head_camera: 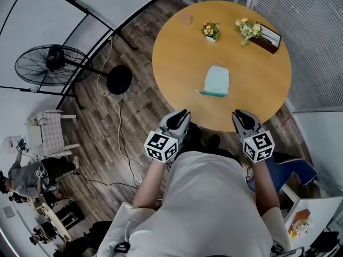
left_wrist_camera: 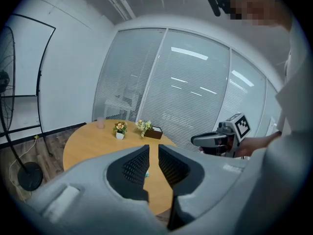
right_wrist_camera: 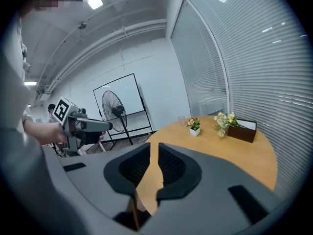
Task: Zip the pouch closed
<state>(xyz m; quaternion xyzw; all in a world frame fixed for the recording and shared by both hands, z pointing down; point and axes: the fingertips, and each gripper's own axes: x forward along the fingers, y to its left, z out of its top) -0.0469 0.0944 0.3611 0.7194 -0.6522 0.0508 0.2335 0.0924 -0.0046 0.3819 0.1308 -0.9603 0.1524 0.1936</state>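
Pouch (head_camera: 217,80): light blue, lies flat on round wooden table (head_camera: 177,63), roughly mid-table towards the near side. Teal strip runs along its near edge. Zip state can't be told from head view. Nothing is touching it.

L gripper (head_camera: 181,115): held at the table's near edge, well short of pouch, tips pointing towards table. Per left gripper view, jaws are nearly together w/ only a slim gap and nothing between them; table surface shows through the gap.

R gripper (head_camera: 240,114): level w/ the left one, also at the near edge, apart from pouch. Per right gripper view, jaws are nearly together w/ a narrow slit, holding nothing.

The grippers are side by side, well apart from each other, w/ the pouch ahead between their lines.

Other items on table, far side: small flower pot (head_camera: 210,31), dark box w/ flowers (head_camera: 257,32) to its right, pale cup (head_camera: 185,18) near the far-left rim. All are well clear of pouch.

Off table: standing fan (head_camera: 51,65) on wood floor, left of table.
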